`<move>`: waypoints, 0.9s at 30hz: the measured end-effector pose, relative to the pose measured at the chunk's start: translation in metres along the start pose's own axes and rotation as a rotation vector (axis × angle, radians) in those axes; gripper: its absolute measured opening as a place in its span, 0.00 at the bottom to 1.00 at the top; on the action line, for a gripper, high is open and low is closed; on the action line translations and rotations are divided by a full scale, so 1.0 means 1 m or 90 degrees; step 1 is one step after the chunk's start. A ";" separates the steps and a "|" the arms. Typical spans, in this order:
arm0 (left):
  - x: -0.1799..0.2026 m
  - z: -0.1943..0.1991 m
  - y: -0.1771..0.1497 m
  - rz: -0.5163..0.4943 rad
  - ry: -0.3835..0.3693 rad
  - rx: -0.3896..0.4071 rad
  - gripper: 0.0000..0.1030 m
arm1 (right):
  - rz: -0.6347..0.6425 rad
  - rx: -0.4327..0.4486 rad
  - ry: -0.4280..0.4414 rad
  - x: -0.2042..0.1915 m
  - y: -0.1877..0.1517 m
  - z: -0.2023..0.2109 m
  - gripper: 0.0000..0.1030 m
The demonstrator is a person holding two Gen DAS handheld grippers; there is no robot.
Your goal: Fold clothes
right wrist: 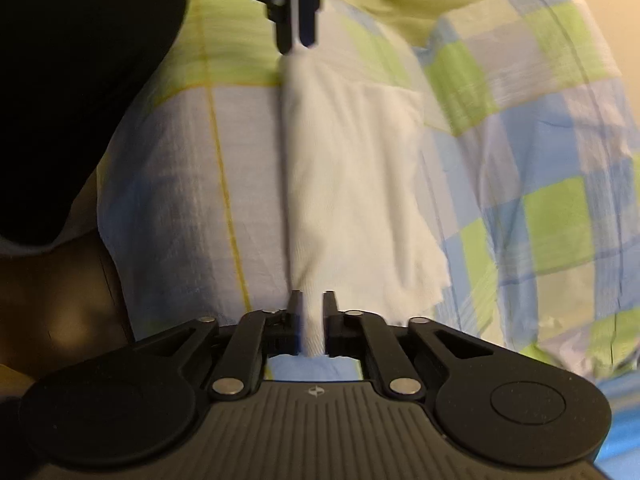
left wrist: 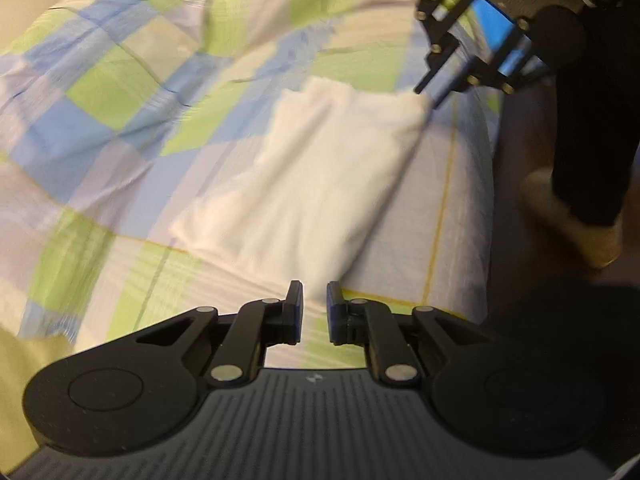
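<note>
Over bedspread [left wrist: 100, 92], grippers [right wrist: 312, 312] pinching cloth [right wrist: 352, 168]

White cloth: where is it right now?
The white cloth lies on the checked bedsheet, near the bed's edge. The right tool pinches one end; the left tool is at the other.

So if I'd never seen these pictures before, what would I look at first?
Probably the white cloth, lying bright in the middle of a checked blue-and-green bedsheet. Next, the black right gripper at the bottom of its own view, pinching one end of that cloth. The left gripper sits at the cloth's far end; blur hides whether it grips.
</note>
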State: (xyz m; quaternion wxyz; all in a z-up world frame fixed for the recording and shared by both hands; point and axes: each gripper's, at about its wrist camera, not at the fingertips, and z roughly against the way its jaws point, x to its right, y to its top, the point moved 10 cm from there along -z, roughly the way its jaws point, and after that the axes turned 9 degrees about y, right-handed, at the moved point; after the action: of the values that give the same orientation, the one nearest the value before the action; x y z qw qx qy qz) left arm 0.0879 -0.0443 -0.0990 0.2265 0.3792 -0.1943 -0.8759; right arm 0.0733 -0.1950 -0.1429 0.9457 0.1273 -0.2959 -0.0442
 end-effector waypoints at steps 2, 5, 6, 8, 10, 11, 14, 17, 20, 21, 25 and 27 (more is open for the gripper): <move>-0.015 0.009 0.004 0.039 0.023 0.007 0.11 | -0.067 0.024 -0.006 0.015 0.000 0.011 0.19; -0.039 0.008 0.014 0.106 0.051 0.000 0.15 | -0.163 0.061 -0.005 0.039 -0.003 0.018 0.21; -0.046 0.005 0.017 0.129 0.063 -0.004 0.17 | -0.190 0.071 -0.003 0.047 -0.005 0.017 0.21; -0.055 -0.001 0.026 0.164 0.075 -0.001 0.20 | -0.238 0.088 -0.001 0.062 -0.007 0.012 0.21; -0.060 -0.011 0.034 0.188 0.081 0.007 0.24 | -0.302 0.111 0.009 0.079 -0.011 0.003 0.23; -0.062 -0.019 0.038 0.198 0.079 0.010 0.24 | -0.349 0.126 0.019 0.088 -0.017 -0.002 0.24; -0.065 -0.049 0.044 0.215 0.070 0.010 0.24 | -0.491 0.174 0.055 0.115 -0.034 -0.018 0.27; -0.069 -0.080 0.044 0.239 0.071 0.007 0.24 | -0.609 0.227 0.100 0.139 -0.051 -0.040 0.34; -0.068 -0.103 0.031 0.275 0.065 -0.017 0.24 | -0.698 0.295 0.154 0.158 -0.061 -0.056 0.37; -0.064 -0.111 0.023 0.268 0.068 -0.034 0.25 | -0.725 0.320 0.173 0.164 -0.064 -0.061 0.39; -0.062 -0.110 0.011 0.307 0.087 0.008 0.25 | -0.806 0.391 0.254 0.178 -0.071 -0.078 0.41; -0.064 -0.109 0.009 0.332 0.087 0.024 0.25 | -0.805 0.400 0.274 0.182 -0.069 -0.080 0.42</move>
State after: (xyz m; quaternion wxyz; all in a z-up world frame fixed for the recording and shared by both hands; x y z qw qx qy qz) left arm 0.2111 -0.0353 -0.1269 0.4499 0.3789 -0.2859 -0.7565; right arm 0.2679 -0.2732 -0.1253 0.6959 0.5442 0.0277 -0.4678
